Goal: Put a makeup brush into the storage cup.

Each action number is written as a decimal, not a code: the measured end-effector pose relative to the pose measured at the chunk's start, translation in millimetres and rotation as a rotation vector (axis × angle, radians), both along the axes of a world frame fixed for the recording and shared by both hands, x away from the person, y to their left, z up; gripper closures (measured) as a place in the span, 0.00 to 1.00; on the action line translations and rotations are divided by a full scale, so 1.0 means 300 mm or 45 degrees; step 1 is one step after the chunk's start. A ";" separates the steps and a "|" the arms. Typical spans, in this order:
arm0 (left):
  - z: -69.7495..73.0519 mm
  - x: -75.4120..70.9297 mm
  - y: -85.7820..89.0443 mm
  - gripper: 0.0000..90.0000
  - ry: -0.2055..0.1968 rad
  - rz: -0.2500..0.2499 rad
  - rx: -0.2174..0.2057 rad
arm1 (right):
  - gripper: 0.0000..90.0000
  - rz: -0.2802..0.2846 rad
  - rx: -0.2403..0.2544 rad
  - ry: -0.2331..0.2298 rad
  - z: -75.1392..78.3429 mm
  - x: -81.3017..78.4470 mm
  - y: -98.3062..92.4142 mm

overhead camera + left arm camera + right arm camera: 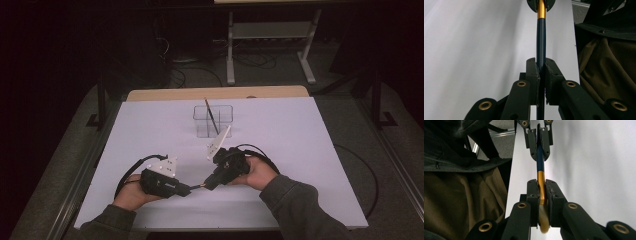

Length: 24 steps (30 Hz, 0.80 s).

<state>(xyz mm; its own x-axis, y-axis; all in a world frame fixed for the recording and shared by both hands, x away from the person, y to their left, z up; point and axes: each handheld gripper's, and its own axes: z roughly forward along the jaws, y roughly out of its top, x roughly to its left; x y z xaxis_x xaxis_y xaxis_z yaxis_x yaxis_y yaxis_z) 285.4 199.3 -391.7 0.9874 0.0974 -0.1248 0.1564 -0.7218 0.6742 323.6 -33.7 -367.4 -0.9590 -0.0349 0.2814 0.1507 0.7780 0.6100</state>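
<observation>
Together, both grippers clamp brush (541, 40) (midair).

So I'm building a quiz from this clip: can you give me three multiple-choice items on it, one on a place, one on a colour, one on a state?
1. Where is the clear holder?
A. at the table's far middle
B. at its near left corner
C. on the floor

2. What colour is the brush handle?
A. red
B. dark blue
C. white

3. How is the brush held?
A. by both grippers
B. by neither
C. lying loose

Answers: 1 A, the high view shows it beyond the hands. 2 B, blue above a gold band. 3 A, left gripper and right gripper both clamp it.
</observation>
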 end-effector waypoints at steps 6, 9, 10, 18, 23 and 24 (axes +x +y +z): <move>0.004 0.001 -0.016 0.83 0.000 0.001 0.012 | 0.91 -0.006 -0.026 -0.019 0.017 0.002 -0.014; 0.012 0.004 -0.030 0.80 0.002 -0.007 0.020 | 0.91 -0.012 -0.061 -0.037 0.038 0.002 -0.018; 0.012 0.004 -0.030 0.79 0.002 -0.007 0.020 | 0.91 -0.012 -0.061 -0.037 0.038 0.002 -0.018; 0.040 0.011 -0.063 0.78 -0.001 -0.011 0.053 | 0.91 -0.005 -0.123 -0.104 0.075 0.006 -0.029; 0.047 0.016 -0.080 0.83 -0.004 -0.021 0.071 | 0.91 -0.005 -0.133 -0.111 0.090 0.001 -0.032; 0.048 0.018 -0.083 0.83 -0.005 -0.023 0.073 | 0.91 0.001 -0.136 -0.121 0.094 0.000 -0.033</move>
